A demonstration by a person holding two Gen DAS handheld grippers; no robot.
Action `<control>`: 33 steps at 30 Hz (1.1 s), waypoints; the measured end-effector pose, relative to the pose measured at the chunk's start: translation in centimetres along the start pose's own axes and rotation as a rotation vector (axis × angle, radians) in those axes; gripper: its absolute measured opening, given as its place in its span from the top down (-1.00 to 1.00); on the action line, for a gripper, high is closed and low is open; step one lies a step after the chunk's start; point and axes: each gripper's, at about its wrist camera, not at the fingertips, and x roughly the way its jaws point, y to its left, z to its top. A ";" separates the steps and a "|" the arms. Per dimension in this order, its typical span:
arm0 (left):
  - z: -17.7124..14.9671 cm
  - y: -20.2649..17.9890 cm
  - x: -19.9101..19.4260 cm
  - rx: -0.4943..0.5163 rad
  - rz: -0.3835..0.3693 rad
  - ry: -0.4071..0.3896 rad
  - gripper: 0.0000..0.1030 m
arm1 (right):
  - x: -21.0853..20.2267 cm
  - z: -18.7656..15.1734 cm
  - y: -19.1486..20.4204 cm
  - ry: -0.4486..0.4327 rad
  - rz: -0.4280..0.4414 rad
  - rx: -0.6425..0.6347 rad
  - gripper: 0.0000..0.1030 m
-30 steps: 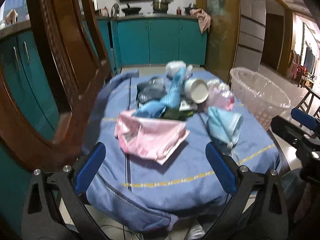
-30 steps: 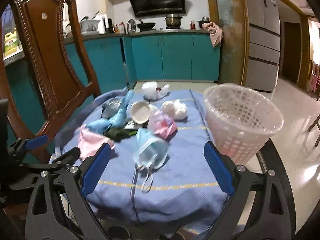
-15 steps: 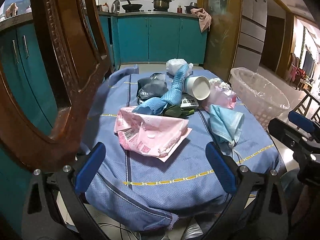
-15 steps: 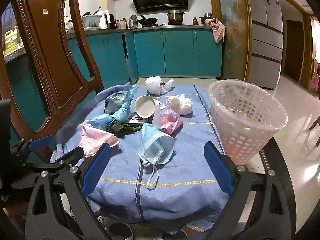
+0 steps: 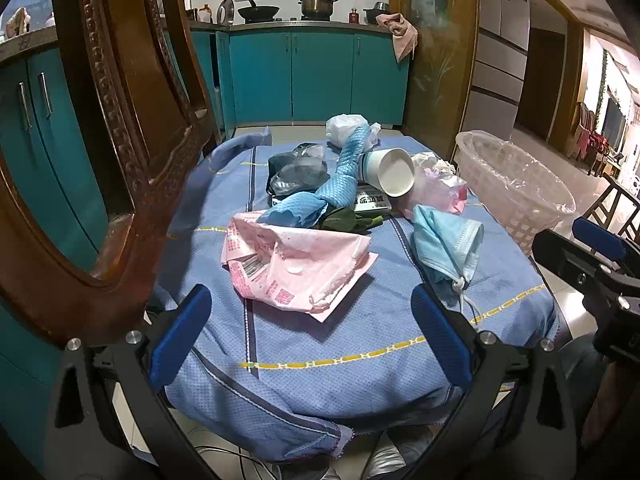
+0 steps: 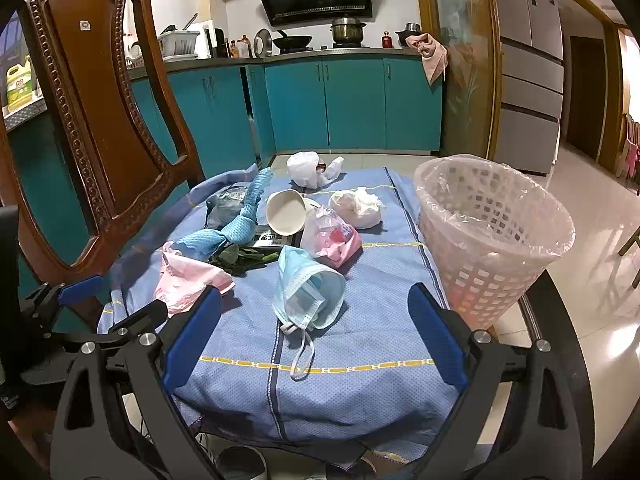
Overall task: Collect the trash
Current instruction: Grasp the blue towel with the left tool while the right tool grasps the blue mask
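Note:
Trash lies on a blue tablecloth (image 5: 320,340): a pink plastic wrapper (image 5: 296,264), a blue face mask (image 5: 448,248) (image 6: 308,292), a tipped white paper cup (image 5: 394,176) (image 6: 286,212), a blue cloth (image 5: 332,188), a pink-filled clear bag (image 6: 332,236), white crumpled tissue (image 6: 356,208) and a white bag (image 6: 306,168). A lined white basket (image 6: 492,236) (image 5: 512,184) stands at the table's right edge. My left gripper (image 5: 310,324) is open and empty just before the pink wrapper. My right gripper (image 6: 314,328) is open and empty just before the mask.
A carved wooden chair (image 5: 120,140) (image 6: 100,120) stands close on the left of the table. Teal kitchen cabinets (image 6: 340,104) line the back wall. A fridge (image 6: 528,68) is at the right. Tiled floor (image 6: 592,280) lies right of the basket.
Both grippers have moved slightly forward toward the table and the views have steadied. Nothing on the table has moved. Both grippers stay open.

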 end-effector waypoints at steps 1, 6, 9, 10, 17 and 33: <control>0.0 0.0 0.0 0.000 -0.001 -0.001 -0.94 | 0.0 0.1 0.0 0.002 -0.001 0.001 -0.79; 2.6 -0.1 0.4 0.063 0.015 -0.024 -0.94 | 0.8 0.2 0.0 0.026 -0.010 -0.001 -0.79; 4.5 -0.2 1.3 0.112 0.033 -0.044 -0.91 | 1.8 0.5 -0.1 0.049 -0.015 0.000 -0.78; 5.1 -0.2 1.9 0.124 0.036 -0.039 -0.89 | 2.2 0.5 -0.2 0.058 -0.009 0.006 -0.79; 7.5 -0.4 6.6 0.164 0.003 0.060 -0.45 | 6.3 1.6 -0.9 0.164 0.031 0.058 -0.78; 7.0 1.2 10.1 0.117 -0.055 0.167 0.93 | 11.2 1.6 0.4 0.307 0.022 -0.011 0.24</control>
